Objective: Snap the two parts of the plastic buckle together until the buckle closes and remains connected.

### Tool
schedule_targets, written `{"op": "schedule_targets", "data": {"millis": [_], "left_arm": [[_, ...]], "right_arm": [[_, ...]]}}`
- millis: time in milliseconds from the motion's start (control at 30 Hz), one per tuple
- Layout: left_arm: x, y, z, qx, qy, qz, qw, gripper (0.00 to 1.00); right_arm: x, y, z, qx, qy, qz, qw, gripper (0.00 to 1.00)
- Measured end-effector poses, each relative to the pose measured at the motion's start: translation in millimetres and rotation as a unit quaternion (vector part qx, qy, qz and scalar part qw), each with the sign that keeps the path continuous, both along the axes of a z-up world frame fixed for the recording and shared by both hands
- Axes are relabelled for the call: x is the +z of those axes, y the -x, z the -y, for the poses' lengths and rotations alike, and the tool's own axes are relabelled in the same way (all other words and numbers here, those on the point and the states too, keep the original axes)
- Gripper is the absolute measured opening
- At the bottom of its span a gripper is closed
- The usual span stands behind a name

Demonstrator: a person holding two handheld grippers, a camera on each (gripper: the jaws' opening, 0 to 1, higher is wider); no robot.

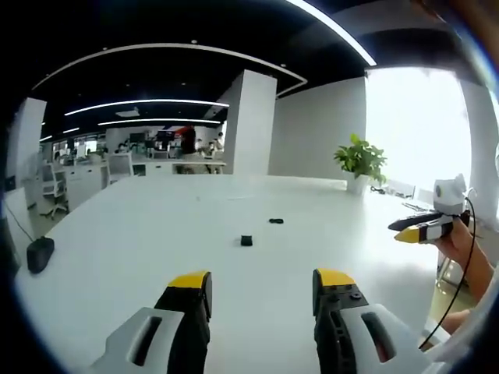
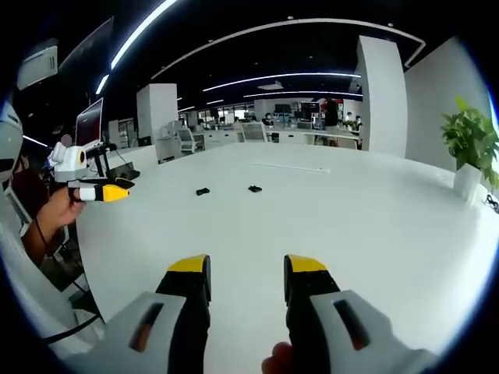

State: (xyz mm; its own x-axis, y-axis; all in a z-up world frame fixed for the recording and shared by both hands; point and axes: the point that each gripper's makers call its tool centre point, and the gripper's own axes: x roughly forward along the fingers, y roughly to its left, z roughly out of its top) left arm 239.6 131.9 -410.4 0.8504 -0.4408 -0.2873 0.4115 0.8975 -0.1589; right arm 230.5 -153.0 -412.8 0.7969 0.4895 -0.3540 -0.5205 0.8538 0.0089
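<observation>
Buckle halves (image 1: pixel 246 240) (image 1: pixel 276 220) lie apart on the white worktop (image 1: pixel 156 241); my left hand-held gripper (image 1: pixel 261 284) and right hand-held gripper (image 2: pixel 245 273) are spread, empty. Next I judge: reach, pinch one each.

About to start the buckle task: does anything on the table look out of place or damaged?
Nothing stands out. The two buckle parts lie apart and unjoined on the white table; both tongs are open, holding nothing.

Buckle parts (image 1: pixel 246 240) too small, indistinct
</observation>
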Motion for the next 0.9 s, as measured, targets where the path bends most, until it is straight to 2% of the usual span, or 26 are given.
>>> {"op": "schedule_targets", "data": {"millis": [900], "left_arm": [[-5.7,-1.7,-3.1,0.008,-0.002,-0.009,0.9999,0.5]], "right_arm": [[-2.8,-5.6,2.3,0.0,-0.003,-0.004,1.0,0.36]]}}
